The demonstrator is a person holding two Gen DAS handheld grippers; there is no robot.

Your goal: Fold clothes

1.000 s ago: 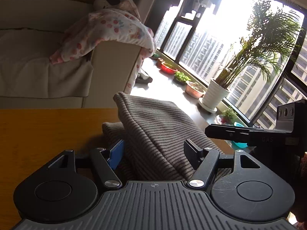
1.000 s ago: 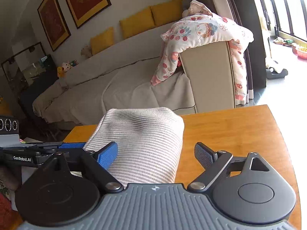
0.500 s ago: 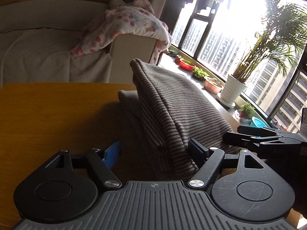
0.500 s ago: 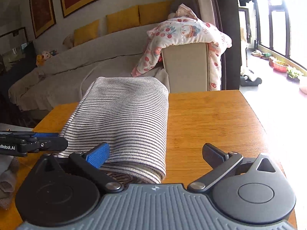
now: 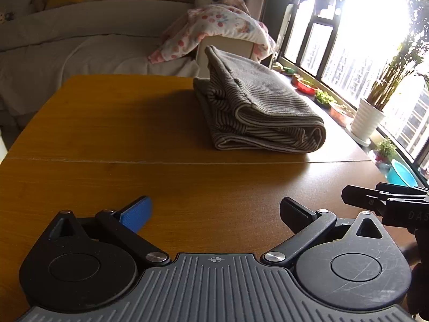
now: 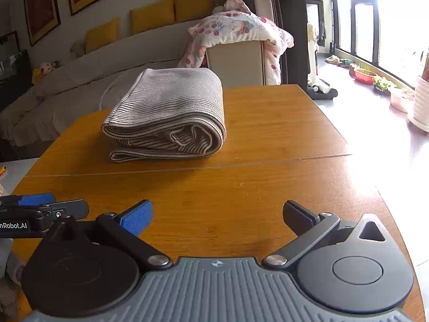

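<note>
A grey striped garment (image 5: 257,107) lies folded in a thick bundle on the far half of the wooden table (image 5: 134,139). It also shows in the right wrist view (image 6: 169,115). My left gripper (image 5: 214,212) is open and empty, low over the near part of the table, well short of the bundle. My right gripper (image 6: 217,213) is open and empty, also near the front. The right gripper's fingers (image 5: 380,201) show at the right edge of the left wrist view. The left gripper's fingers (image 6: 51,209) show at the left edge of the right wrist view.
A seam (image 6: 241,165) runs across the table in front of the bundle. Behind the table stands a sofa (image 6: 80,86) with a flowered blanket (image 6: 236,29) over its arm. Potted plants (image 5: 370,118) and bowls line the window at the right.
Both grippers have let go of the striped garment and pulled back toward the front of the table. The garment now lies flat as a folded bundle, apart from both grippers.
</note>
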